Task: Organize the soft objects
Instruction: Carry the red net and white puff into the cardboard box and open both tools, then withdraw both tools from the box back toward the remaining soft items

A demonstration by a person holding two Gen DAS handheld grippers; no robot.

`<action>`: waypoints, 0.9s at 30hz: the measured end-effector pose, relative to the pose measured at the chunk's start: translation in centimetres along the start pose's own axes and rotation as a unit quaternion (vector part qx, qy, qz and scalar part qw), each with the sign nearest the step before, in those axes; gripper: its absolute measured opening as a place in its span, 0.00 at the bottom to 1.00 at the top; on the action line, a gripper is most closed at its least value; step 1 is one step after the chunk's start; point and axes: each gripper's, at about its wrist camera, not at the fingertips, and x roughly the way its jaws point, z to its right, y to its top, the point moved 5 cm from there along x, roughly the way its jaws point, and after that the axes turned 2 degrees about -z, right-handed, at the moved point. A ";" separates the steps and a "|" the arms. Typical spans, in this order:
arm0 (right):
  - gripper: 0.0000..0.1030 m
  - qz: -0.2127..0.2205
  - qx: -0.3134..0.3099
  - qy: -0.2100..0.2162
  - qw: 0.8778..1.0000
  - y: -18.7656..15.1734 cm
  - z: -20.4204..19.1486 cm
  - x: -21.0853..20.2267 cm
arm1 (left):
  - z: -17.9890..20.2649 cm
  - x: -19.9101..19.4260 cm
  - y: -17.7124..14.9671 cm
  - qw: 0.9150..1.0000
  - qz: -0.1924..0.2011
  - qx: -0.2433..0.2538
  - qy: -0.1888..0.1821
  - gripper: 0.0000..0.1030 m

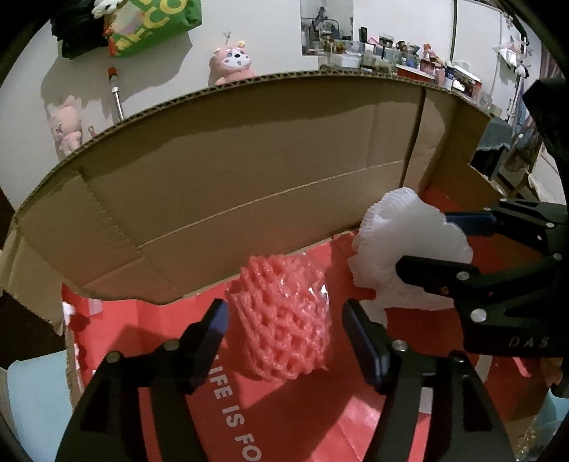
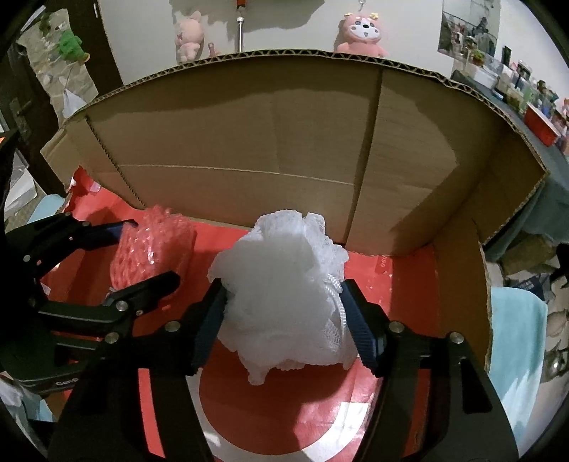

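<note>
We count two soft objects in the cardboard box (image 2: 249, 149), one for each hand. The pink foam net (image 1: 284, 320) sits on the red liner (image 1: 320, 419) directly ahead of the left claw (image 1: 284, 330), between its two fingers, with a clear gap on either side, so that claw stands open and holds nothing; the net's long axis looks to run roughly front to back, tilted up toward the box's far wall, though the wide lens makes that hard to fix. The white mesh puff (image 2: 284, 295) lies between the fingers of the right claw (image 2: 284, 320); the pads sit right against its fluffy sides, yet the puff looks full rather than pinched, so we judge that claw to be parted about halfway and no longer gripping, and we cannot rule out light contact. No earlier view lets us say more. Each object is nearest its own claw, and the two claws stand side by side, the puff to the right of the left claw and the net to the left of the right one. If both pieces are meant to stay here, the next move is simply to draw each claw straight back without snagging mesh. Beyond the box rim we see two pink plush toys (image 2: 361, 32) on the white wall (image 2: 284, 21).
</note>
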 end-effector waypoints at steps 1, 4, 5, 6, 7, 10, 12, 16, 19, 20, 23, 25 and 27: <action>0.63 0.000 0.001 0.000 1.000 0.0 0.1 -0.1 | 0.0 -0.3 -0.2 1.000 0.003 -0.002 0.002 0.71; 0.67 0.001 0.005 -0.001 1.000 0.1 0.2 -0.5 | -0.3 -1.4 -0.3 1.000 0.012 -0.010 -0.001 0.76; 0.68 0.003 0.008 -0.002 1.000 0.2 0.3 -0.7 | -0.4 -1.9 -0.4 1.000 0.016 -0.014 -0.003 0.79; 0.68 0.006 0.009 -0.002 1.000 0.3 0.4 -0.9 | -0.5 -2.4 -0.4 1.000 0.021 -0.018 -0.003 0.81; 0.68 0.008 0.010 -0.001 1.000 0.2 0.3 -1.1 | -0.6 -3.0 -0.3 0.999 0.027 -0.021 -0.003 0.83; 0.72 0.013 0.014 0.002 1.000 0.3 0.1 -2.1 | -0.8 -5.1 -0.3 0.999 0.047 -0.026 0.000 0.88; 0.73 0.020 0.013 0.001 1.000 0.2 -0.1 -3.1 | -0.7 -6.9 -0.5 0.998 0.063 -0.029 0.001 0.90; 0.75 0.039 0.012 0.002 0.999 -0.1 -0.5 -5.9 | -0.8 -10.9 -1.2 0.995 0.092 -0.041 0.007 0.96; 0.81 0.060 0.012 0.000 0.998 -0.6 -1.0 -8.8 | -0.4 -14.2 -2.1 0.992 0.114 -0.045 0.012 0.99; 0.81 0.069 0.012 0.000 0.998 -0.8 -1.1 -10.0 | -0.3 -15.1 -2.4 0.991 0.122 -0.045 0.013 1.00; 0.84 0.094 0.013 0.004 0.995 -1.8 -1.8 -13.5 | 0.6 -18.8 -3.4 0.988 0.149 -0.044 0.016 1.00; 0.88 0.111 0.013 0.008 0.994 -2.6 -2.4 -15.8 | 1.3 -21.3 -4.3 0.985 0.167 -0.042 0.021 1.00; 0.89 0.133 0.008 0.010 0.991 -3.6 -3.1 -18.5 | 2.0 -23.3 -5.1 0.982 0.182 -0.043 0.024 1.00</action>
